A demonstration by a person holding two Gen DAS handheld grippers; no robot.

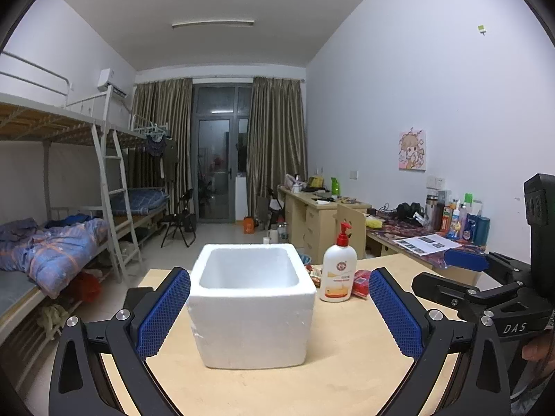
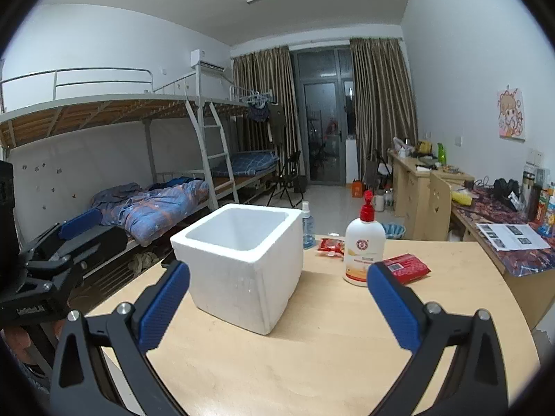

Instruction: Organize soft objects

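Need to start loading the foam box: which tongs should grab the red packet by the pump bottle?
Right tongs, probably: the red packet lies just beyond their right finger, while the left tongs face the foam box.

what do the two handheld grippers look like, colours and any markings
Both match: the left gripper and the right gripper have black angular arms with silver round bolts and blue textured finger pads. The right gripper's body, seen from the left wrist, carries white "DAS" lettering.

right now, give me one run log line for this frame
phase: start | left gripper: open, empty | right gripper: open, empty | foam box: upright on table | red packets: beside pump bottle, untouched
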